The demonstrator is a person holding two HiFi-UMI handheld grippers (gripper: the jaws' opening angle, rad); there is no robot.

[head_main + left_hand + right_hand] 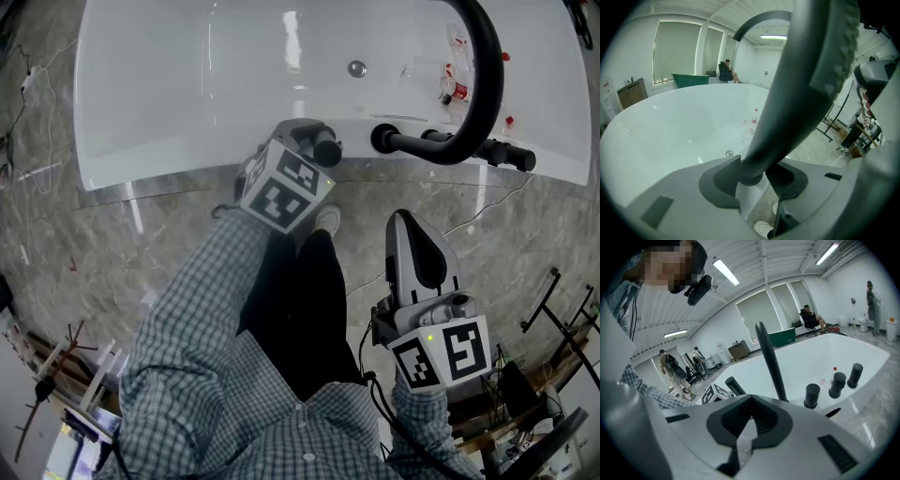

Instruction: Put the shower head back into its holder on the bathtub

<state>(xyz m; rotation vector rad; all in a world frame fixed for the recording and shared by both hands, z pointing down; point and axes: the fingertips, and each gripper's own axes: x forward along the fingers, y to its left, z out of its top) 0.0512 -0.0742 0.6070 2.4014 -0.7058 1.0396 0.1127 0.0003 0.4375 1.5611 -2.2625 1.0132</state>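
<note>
Checked sleeves [187, 309] nearest, short of the bathtub [169, 159]; right gripper [410, 220] over the marble floor [112, 244], just short of the bathtub's near rim, jaws pressed together with nothing between; left gripper [314, 141] at that rim, jaws clamped on the handle of the dark shower head [797, 93], left of the black faucet [483, 84] on the bathtub; drain [356, 67] farther in, on the bathtub's floor.

Bright, even light falls from ceiling strip lights [724, 272]. Glare streaks the white bathtub [187, 84] and the glossy floor [94, 253]. Both gripper views bend strongly, with black corners; the near shower head [806, 79] looks soft.
</note>
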